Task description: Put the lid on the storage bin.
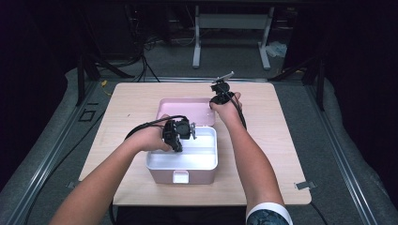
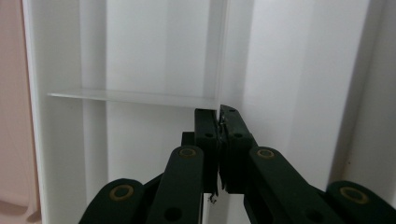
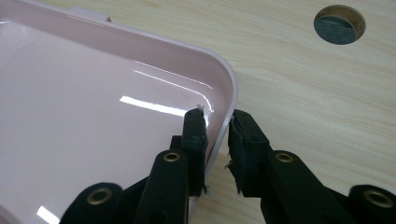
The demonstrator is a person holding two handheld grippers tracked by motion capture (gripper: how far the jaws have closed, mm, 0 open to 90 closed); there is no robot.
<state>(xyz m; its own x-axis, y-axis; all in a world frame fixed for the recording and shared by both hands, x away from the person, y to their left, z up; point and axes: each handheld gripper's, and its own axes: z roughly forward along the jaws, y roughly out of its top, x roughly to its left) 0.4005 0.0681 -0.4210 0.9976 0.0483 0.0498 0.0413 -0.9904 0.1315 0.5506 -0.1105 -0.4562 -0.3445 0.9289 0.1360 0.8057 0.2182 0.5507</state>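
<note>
High view first: a pink plastic box (image 1: pixel 182 161) with rounded corners is sitting near the front of a pale wood-grain table (image 1: pixel 131 101), its smooth white inside divided by thin flat walls, and its glossy pink lid (image 1: pixel 185 111) is lying open behind it — hinged side toward the box. The left gripper (image 1: pixel 180 131) is reaching down into the box; in the left gripper view its matte black jaws are pressing together on the thin white divider (image 2: pixel 140 97), right where that partition is meeting another wall. The right gripper (image 1: pixel 219 93) is working at the lid's far right corner. In the right gripper view its jaws are standing narrow astride the curved lid rim (image 3: pixel 232 88), one pad inside, one outside — a slim gap is showing beside the outer pad.
</note>
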